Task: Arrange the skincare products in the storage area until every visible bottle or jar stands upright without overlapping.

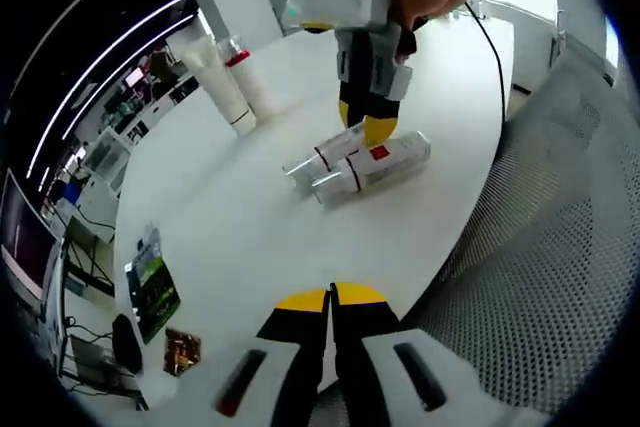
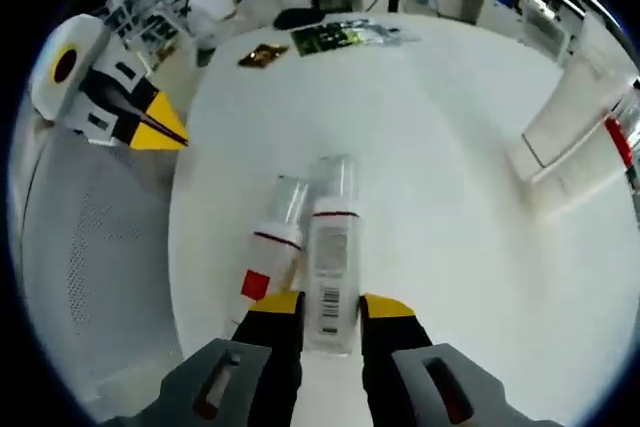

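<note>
On the round white desk (image 1: 250, 237), two upright white plastic tubes (image 1: 225, 82) stand side by side near the far edge, well apart from two clear-capped white bottles lying flat and touching at the centre. The right tool (image 2: 330, 309) straddles the base of the barcode-labelled lying bottle (image 2: 330, 257), its yellow-tipped jaws against both sides; the red-square bottle (image 2: 268, 252) lies alongside. The left tool (image 1: 331, 300) hovers at the near edge, jaws pressed together.
</note>
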A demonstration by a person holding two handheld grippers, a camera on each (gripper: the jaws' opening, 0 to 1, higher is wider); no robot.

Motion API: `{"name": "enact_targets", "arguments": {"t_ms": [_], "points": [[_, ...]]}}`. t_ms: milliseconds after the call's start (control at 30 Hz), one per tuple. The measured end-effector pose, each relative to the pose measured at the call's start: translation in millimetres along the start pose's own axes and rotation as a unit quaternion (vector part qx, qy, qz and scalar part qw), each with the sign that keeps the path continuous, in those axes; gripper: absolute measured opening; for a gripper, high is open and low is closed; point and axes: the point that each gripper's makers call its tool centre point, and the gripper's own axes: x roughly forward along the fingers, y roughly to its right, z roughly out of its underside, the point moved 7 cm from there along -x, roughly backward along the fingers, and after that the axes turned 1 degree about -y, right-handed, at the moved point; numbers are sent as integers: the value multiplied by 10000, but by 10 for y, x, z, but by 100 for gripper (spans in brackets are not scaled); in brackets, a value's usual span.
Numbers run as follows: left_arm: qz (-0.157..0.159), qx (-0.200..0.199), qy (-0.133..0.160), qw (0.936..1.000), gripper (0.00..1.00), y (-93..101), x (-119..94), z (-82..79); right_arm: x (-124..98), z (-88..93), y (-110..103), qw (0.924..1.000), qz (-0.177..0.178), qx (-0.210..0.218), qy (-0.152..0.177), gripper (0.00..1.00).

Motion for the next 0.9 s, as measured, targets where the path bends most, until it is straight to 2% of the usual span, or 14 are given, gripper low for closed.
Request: {"name": "enact_targets", "arguments": {"t_ms": [267,400,500,633,733,800,900], "points": [[128,98,-74,9998,2,39,24,12,18,19,26,9993,232,281,84,16],[175,135,-99,9997,2,51,24,15,18,5,15,9990,328,293,88,15],[197,162,-44,9997,2,56,23,8,-9,19,9,9984,560,81,24,14],[252,90,-1,9996,2,56,15,5,-123,36,37,9961,839,197,180,14],[363,79,-2,9993,4,78,17,9,-231,58,65,9926,1041,449,427,14],[429,71,39,9990,5,89,-2,7,-321,77,56,9887,1112,765,652,14],[508,7,100,9987,6,94,0,-9,-491,95,21,9784,1304,1158,1112,14]]}}
